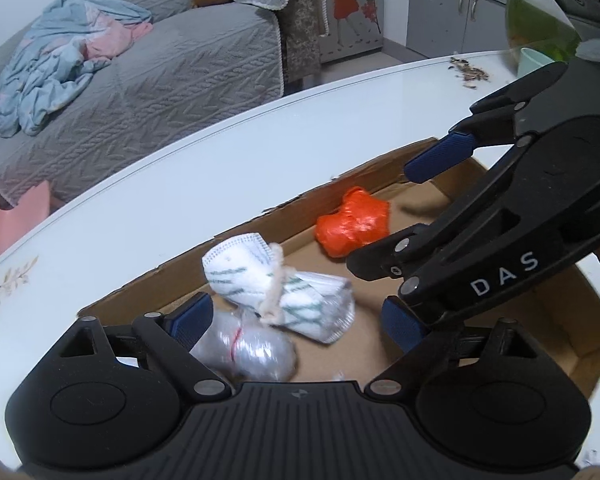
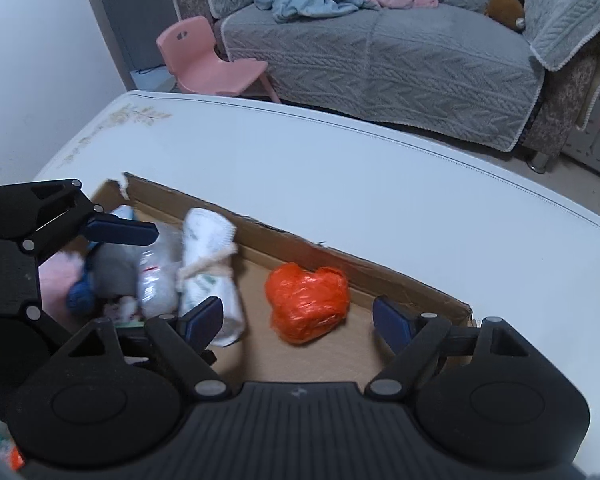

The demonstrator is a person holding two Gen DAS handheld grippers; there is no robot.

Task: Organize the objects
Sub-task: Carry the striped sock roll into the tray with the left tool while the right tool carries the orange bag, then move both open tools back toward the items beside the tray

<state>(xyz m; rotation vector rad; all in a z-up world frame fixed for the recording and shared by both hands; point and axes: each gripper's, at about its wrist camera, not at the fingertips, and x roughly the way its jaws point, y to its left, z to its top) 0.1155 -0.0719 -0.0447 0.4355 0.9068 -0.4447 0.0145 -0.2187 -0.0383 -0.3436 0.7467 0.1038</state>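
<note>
An open cardboard box [image 1: 220,249] lies on the white table [image 2: 340,168]. Inside it rests an orange plastic-wrapped packet [image 2: 306,302] [image 1: 354,222], with my right gripper [image 2: 298,318] open around it and neither pad touching it. A white cloth roll tied with string [image 1: 278,286] [image 2: 210,264] lies beside a clear-wrapped bundle [image 1: 252,348] [image 2: 156,280]. My left gripper [image 1: 298,324] stands open over these two, gripping nothing. In the left wrist view the right gripper [image 1: 384,218] reaches into the box from the right. In the right wrist view one of the left gripper's fingers [image 2: 124,231] shows at the left.
More items crowd the box's left end: a grey piece [image 2: 112,268], a blue ball [image 2: 80,296] and something pink [image 2: 58,280]. Seed husks [image 1: 468,74] and a pale green cup [image 1: 534,60] sit on the table's far right. A grey sofa [image 2: 380,60] and a pink chair [image 2: 208,64] stand beyond.
</note>
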